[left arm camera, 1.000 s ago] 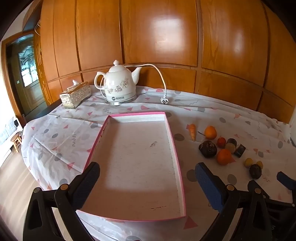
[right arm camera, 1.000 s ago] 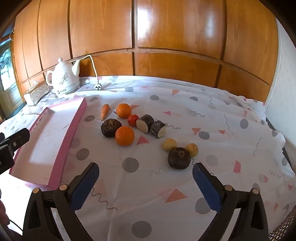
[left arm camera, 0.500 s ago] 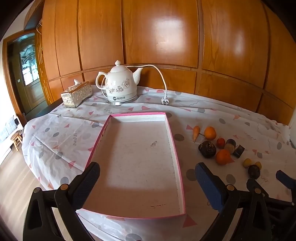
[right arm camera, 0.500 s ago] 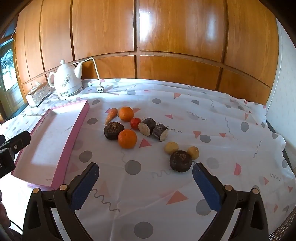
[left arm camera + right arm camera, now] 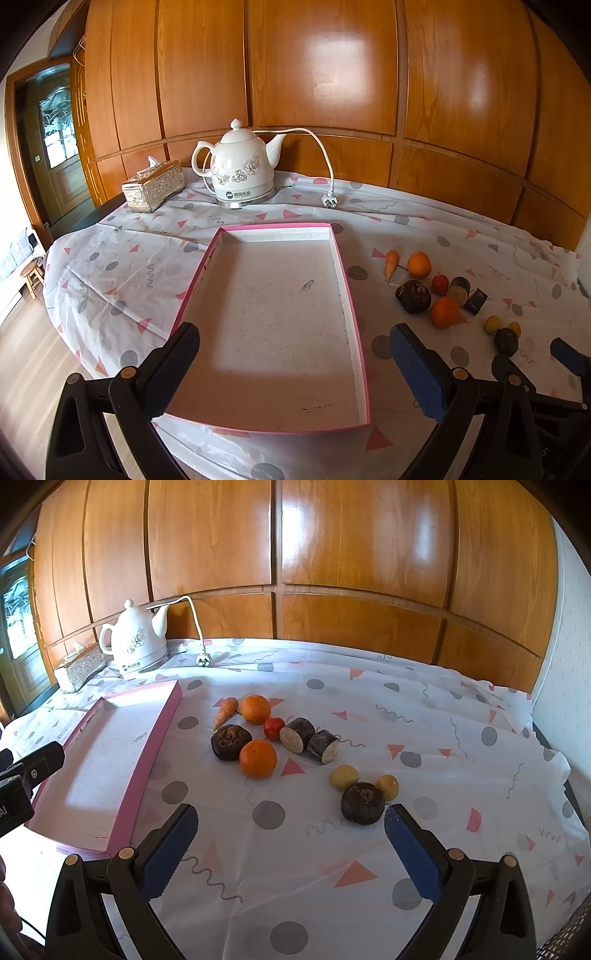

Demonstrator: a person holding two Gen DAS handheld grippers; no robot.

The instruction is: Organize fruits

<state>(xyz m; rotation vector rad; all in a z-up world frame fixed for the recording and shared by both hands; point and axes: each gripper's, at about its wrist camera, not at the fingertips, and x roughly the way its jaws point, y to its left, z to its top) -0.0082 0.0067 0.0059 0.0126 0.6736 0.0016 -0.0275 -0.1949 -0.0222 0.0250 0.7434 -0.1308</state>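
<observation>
Right wrist: fruits [image 5: 258,758] nearer (fingers [image 5: 168,853] apart).

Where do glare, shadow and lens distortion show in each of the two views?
Left wrist view: glare patches on the wood panelling; a shadow covers the near end of the pink tray; the panel seams bow outward and the corners go black. Right wrist view: bright reflections on the panelling; soft shadows under the oranges; the same fisheye curving, with dark corners.

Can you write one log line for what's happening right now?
left gripper: open, over empty pink tray | right gripper: open, empty | fruits: on tablecloth
</observation>
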